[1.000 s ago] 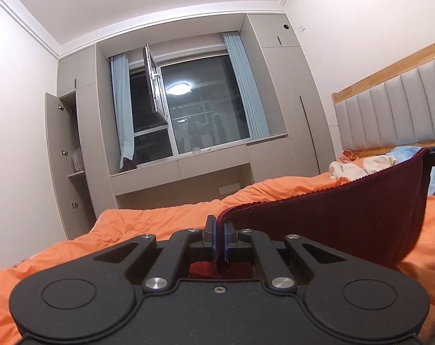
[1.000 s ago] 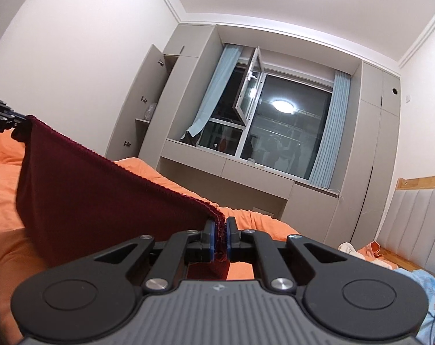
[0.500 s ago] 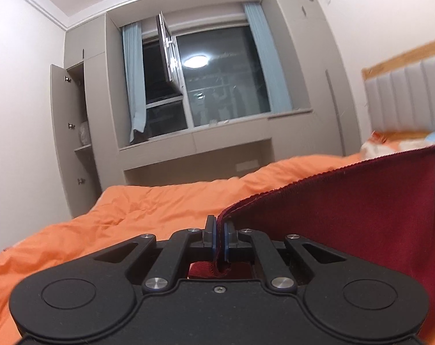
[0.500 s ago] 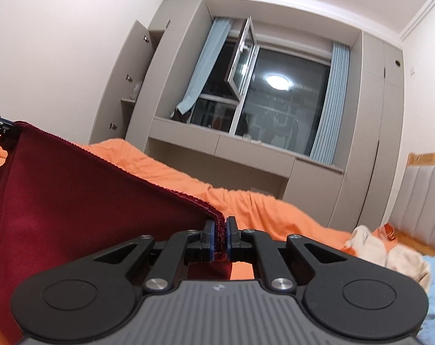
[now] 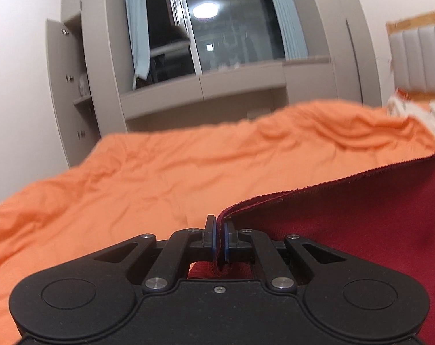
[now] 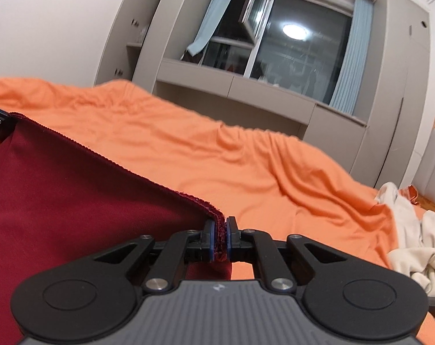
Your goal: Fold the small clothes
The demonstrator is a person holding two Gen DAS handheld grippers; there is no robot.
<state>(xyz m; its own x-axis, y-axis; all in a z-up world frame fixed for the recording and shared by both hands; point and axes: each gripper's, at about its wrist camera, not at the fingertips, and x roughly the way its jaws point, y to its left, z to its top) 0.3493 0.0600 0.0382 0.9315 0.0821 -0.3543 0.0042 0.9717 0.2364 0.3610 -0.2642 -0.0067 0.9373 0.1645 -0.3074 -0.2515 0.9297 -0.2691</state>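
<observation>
Maroon garment (image 5: 361,230), pinched at its ribbed top edge by both the left gripper (image 5: 219,241) and the right gripper (image 6: 219,240), hangs stretched between them over the rumpled orange duvet (image 6: 246,155), with a grey wardrobe (image 5: 73,86), door ajar, at 10 o'clock and cream clothes (image 6: 413,235) at 3 o'clock.

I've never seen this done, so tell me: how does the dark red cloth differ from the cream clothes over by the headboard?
The dark red cloth is pinched at two corners, by the left tool and the right tool, its top edge stretched between them; the cream clothes lie loose. The red one is spread flat; the cream ones are crumpled. Both are over the orange bedcover.
</observation>
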